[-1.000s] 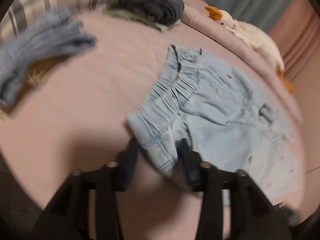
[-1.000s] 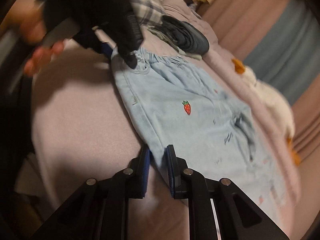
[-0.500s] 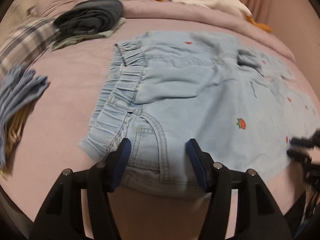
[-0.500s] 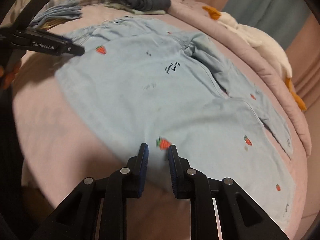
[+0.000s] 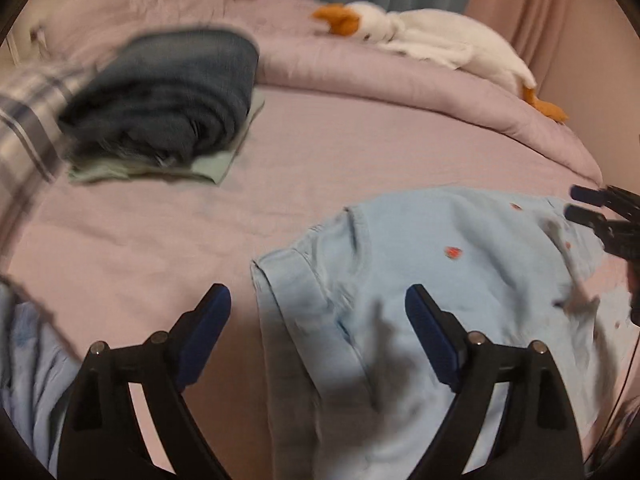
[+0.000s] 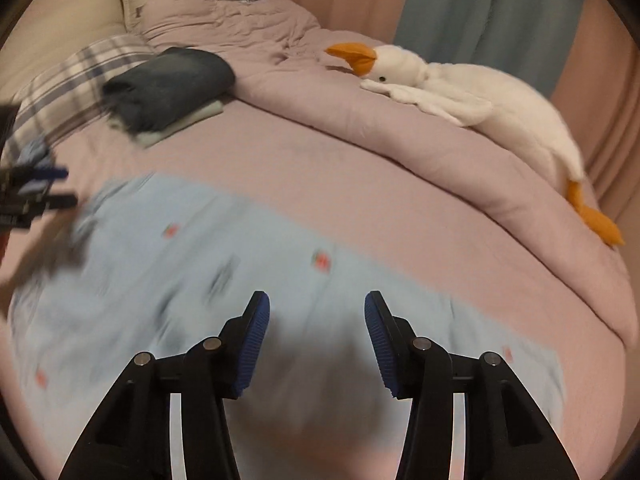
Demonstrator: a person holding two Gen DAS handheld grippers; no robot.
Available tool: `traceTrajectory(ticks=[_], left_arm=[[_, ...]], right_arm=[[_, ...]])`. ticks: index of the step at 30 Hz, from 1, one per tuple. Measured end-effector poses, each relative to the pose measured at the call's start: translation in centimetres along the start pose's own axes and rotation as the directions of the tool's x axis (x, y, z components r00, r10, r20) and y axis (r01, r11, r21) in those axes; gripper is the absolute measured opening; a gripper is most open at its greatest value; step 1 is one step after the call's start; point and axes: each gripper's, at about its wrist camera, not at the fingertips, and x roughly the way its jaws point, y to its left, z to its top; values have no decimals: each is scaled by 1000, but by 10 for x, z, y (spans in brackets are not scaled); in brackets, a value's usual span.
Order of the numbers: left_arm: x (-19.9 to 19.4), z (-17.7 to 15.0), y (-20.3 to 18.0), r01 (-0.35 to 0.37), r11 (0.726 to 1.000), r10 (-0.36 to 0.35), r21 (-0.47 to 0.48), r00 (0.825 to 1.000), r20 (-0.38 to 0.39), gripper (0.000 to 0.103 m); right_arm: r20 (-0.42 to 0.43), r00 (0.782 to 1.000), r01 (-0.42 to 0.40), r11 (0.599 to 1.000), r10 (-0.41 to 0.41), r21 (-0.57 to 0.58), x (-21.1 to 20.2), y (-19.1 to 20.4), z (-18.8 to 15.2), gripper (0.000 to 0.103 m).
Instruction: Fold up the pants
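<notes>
A: What changed in the last second?

B: Both grippers let go. A second ago the left gripper (image 5: 318, 330) was pinching the elastic waistband and the right gripper (image 6: 317, 344) was pressed onto the hem side. Now the fingers of both are spread wide and hold nothing.

A: And the pants?

B: The light blue strawberry-print pants (image 6: 192, 264) lie spread out on the pink bed (image 5: 360, 140), under both grippers. In the left view a folded-over edge of the fabric lies between the left fingers, not pinched.

A: So where does that leave the fold?

B: I'd judge the laying-out is done and no fold has been made yet; both grippers need a fresh hold on an edge first.

A: Any writing to read?

B: None now. The frames are motion-blurred; only red strawberry marks (image 6: 322, 261) and dark smudges show. Half a second ago, script reading roughly "strawberry" and "GenRobot.AI" on the left gripper were legible.
</notes>
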Motion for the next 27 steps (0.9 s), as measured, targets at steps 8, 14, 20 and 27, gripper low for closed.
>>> traceTrajectory(ticks=[8,14,20,27], left_arm=[[55,21,18,198,980,-201,-31,965,-167,88],[50,24,9,213,977,-208,13,962,-175,43],[12,27,-15,40,995,-43,93,999,27,33],[46,13,-12,-188,963,192,190,981,-3,55]], right_arm=[[-205,970,-160,977,128,-144,94,6,37,50],[-276,951,-193,964,139,-180,119,16,29,26],[-154,988,-46,932,-11,-360,90,57,21,5],[-55,976,179,920,-211,-350,119,75,33,5]])
